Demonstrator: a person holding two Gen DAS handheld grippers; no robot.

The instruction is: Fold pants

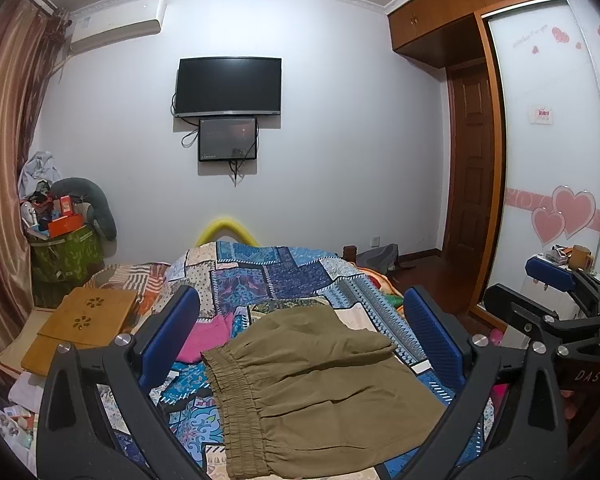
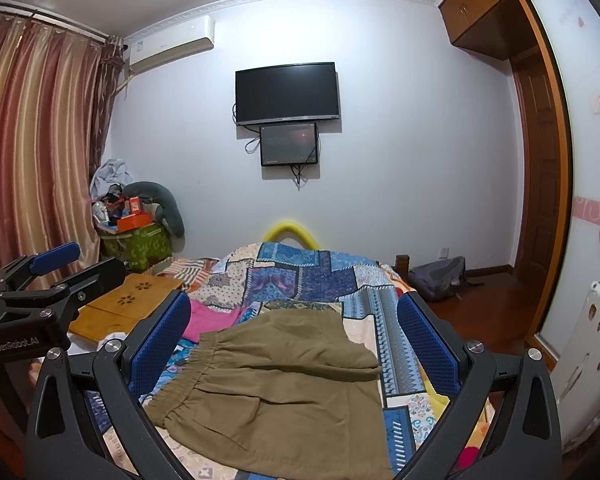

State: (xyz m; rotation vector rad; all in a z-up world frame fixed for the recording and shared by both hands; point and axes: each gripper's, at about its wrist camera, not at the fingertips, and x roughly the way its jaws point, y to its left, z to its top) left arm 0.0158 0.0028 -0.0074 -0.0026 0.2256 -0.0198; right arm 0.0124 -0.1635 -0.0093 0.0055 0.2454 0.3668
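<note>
Olive-brown pants (image 1: 320, 384) lie folded on the patchwork bedspread (image 1: 260, 276), elastic waistband toward the left. They also show in the right wrist view (image 2: 284, 392). My left gripper (image 1: 300, 320) is open and empty, held above the pants with its blue pads either side. My right gripper (image 2: 296, 324) is open and empty, also above the pants. The right gripper shows at the right edge of the left wrist view (image 1: 556, 308), and the left gripper at the left edge of the right wrist view (image 2: 40, 292).
A pink garment (image 1: 208, 336) lies left of the pants. A wooden lap tray (image 1: 84, 320) sits at the bed's left. A cluttered green bin (image 1: 68, 252) stands by the curtain. A TV (image 1: 228, 86) hangs on the wall. A grey backpack (image 2: 440, 276) lies on the floor.
</note>
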